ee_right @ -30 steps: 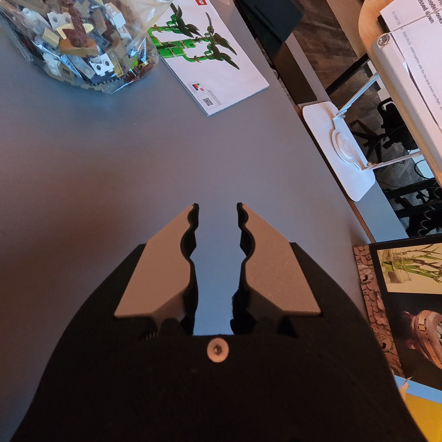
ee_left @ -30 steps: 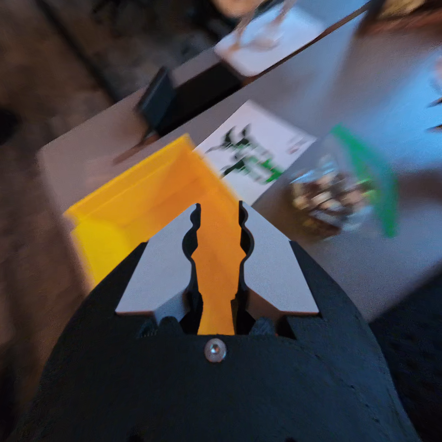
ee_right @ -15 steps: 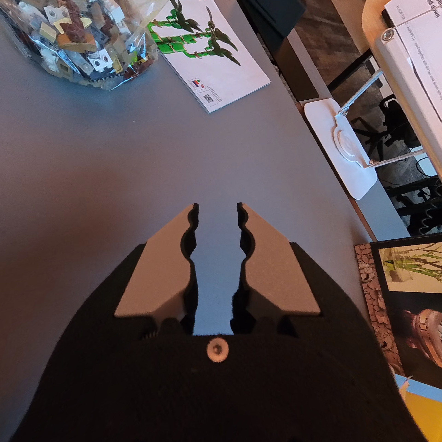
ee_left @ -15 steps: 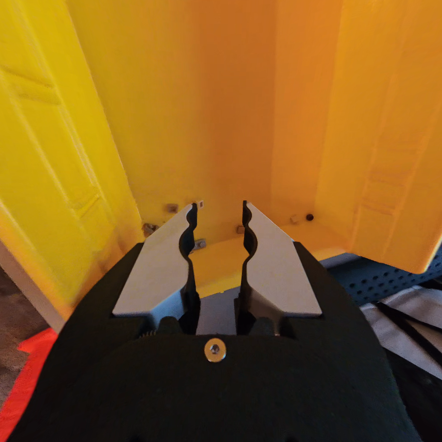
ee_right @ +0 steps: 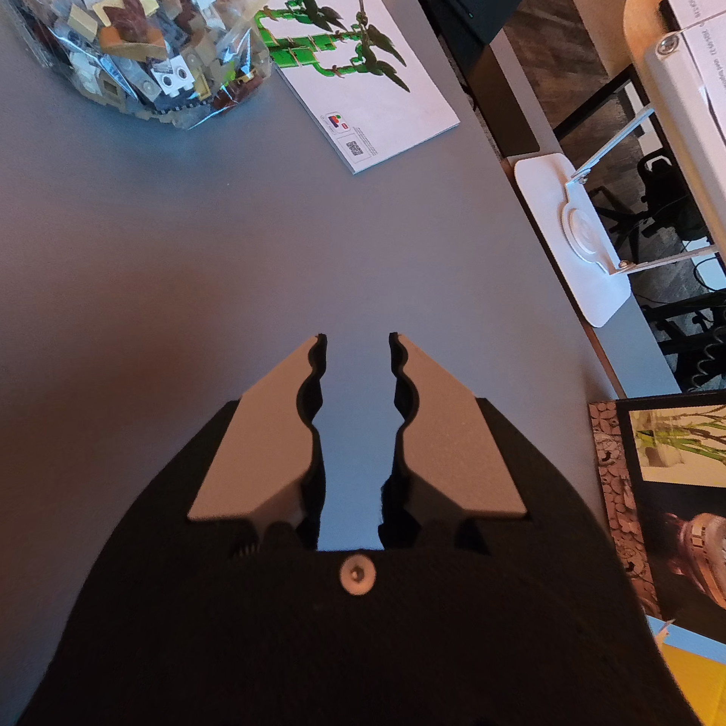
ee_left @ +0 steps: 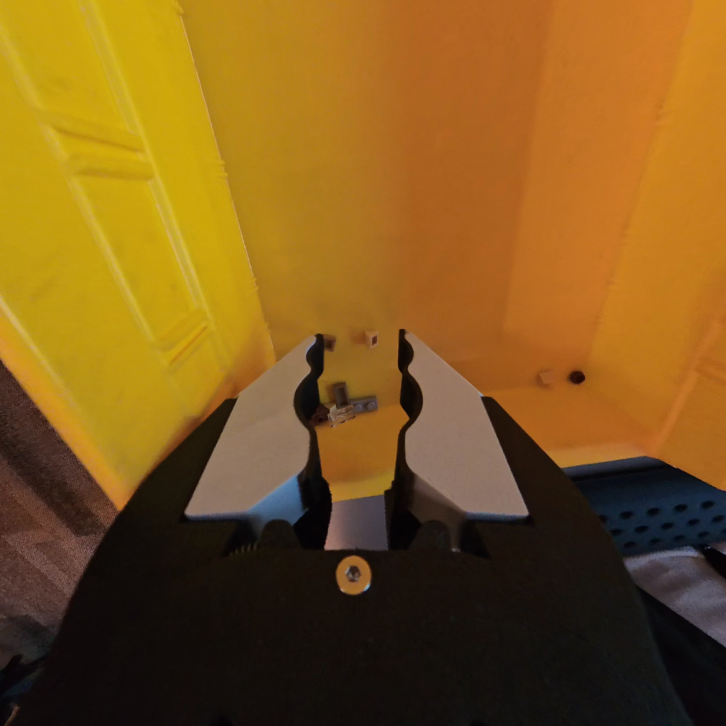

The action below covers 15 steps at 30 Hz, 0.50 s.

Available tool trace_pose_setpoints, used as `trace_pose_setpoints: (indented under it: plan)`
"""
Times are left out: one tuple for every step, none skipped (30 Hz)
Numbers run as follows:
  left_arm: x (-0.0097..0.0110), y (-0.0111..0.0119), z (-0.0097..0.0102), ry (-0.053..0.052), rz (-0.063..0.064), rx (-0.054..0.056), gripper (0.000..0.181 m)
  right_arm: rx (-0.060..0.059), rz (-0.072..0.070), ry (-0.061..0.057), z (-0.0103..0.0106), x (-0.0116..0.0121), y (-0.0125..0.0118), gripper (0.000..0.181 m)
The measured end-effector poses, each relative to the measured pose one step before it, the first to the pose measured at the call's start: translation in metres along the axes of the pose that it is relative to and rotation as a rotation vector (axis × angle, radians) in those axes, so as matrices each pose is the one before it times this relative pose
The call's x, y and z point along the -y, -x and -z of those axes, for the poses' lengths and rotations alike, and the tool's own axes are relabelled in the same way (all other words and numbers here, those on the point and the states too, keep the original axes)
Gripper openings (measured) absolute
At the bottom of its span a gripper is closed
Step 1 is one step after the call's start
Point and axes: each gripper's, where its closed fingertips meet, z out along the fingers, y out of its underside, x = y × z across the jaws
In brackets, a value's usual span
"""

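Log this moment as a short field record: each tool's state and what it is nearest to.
left tool: open, empty, pointing into yellow plastic bin
nearest left: small grey and brown toy bricks on the bin floor
right tool: open, empty, above grey tabletop
farther off: clear bag of toy bricks, white instruction booklet

Bag of bricks [ee_right: 145, 59] cut off at top, tiny pieces [ee_left: 345, 404] in bin indistinct

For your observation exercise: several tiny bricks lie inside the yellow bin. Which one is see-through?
The clear piece in the little cluster framed by the open left hand-held gripper. Its neighbours, a grey plate and a dark brown piece, are opaque.
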Motion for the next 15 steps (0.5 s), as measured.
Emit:
trace_pose_setpoints:
  plan:
    - [0.00044,0.0008,-0.00091,0.0008,-0.0006,0.0065,0.036,0.0006,0.002,0.0023,-0.00008,-0.00029,0.0003,0.032]
    - [-0.00024,0.00114,-0.00085,0.0044,-0.0016,0.0103,0.036,0.0,0.0017,0.0024,0.0,-0.00042,0.00019,0.032]
    - [-0.0008,0.00115,-0.00063,0.0075,-0.002,0.0112,0.036,0.0012,0.0003,0.0011,-0.00018,-0.0003,0.00026,0.032]
    - [-0.00083,0.00094,-0.00061,0.0077,-0.002,0.0098,0.037,0.0017,-0.0004,0.0001,-0.00004,-0.00019,0.00039,0.032]
    - [-0.00116,0.0008,-0.00048,0.0077,-0.0013,0.0088,0.037,0.0012,-0.0003,0.0006,-0.0001,-0.00015,0.00012,0.032]
    - [-0.00111,0.0007,-0.00062,0.0069,-0.0015,0.0074,0.037,0.0,0.0005,0.0013,-0.00005,-0.00013,0.00007,0.032]
    - [-0.00062,0.00016,-0.00077,0.0035,-0.002,0.0033,0.037,0.0001,0.0008,0.0002,0.00002,0.00003,0.00004,0.032]
    - [-0.00079,-0.0003,-0.00109,0.0042,-0.0005,-0.0028,0.036,0.0005,0.0005,-0.0005,0.00011,0.0002,0.00019,0.032]
    - [-0.00081,-0.00008,-0.00103,0.0049,0.0009,-0.003,0.034,0.0005,0.0006,0.0001,0.00001,0.00004,0.00011,0.032]
    - [0.00027,0.00024,-0.00022,-0.0034,-0.0016,-0.0007,0.03,-0.0004,0.0011,0.0008,0.00008,-0.00011,0.00012,0.032]
    - [0.00018,0.00022,-0.00003,-0.0022,-0.0004,-0.0017,0.029,0.0001,0.0011,0.0007,-0.00001,-0.0001,0.00006,0.032]
    - [0.00006,0.00006,-0.00014,-0.0009,0.0013,-0.0025,0.026,0.0009,0.0003,0.0006,-0.00009,0.00002,0.00028,0.032]
    - [0.00004,0.00035,-0.00007,-0.0012,0.0002,0.0016,0.025,0.0007,0.0006,0.0005,-0.00016,-0.00009,0.0002,0.032]
    - [-0.00006,0.00091,-0.00016,-0.0007,-0.0029,0.008,0.023,-0.0003,0.0006,0.0013,-0.00011,-0.00025,-0.00002,0.032]
    - [-0.00025,0.00198,-0.00021,-0.0003,-0.0035,0.0153,0.018,-0.0026,-0.0005,0.0005,-0.00018,-0.00003,-0.00034,0.032]
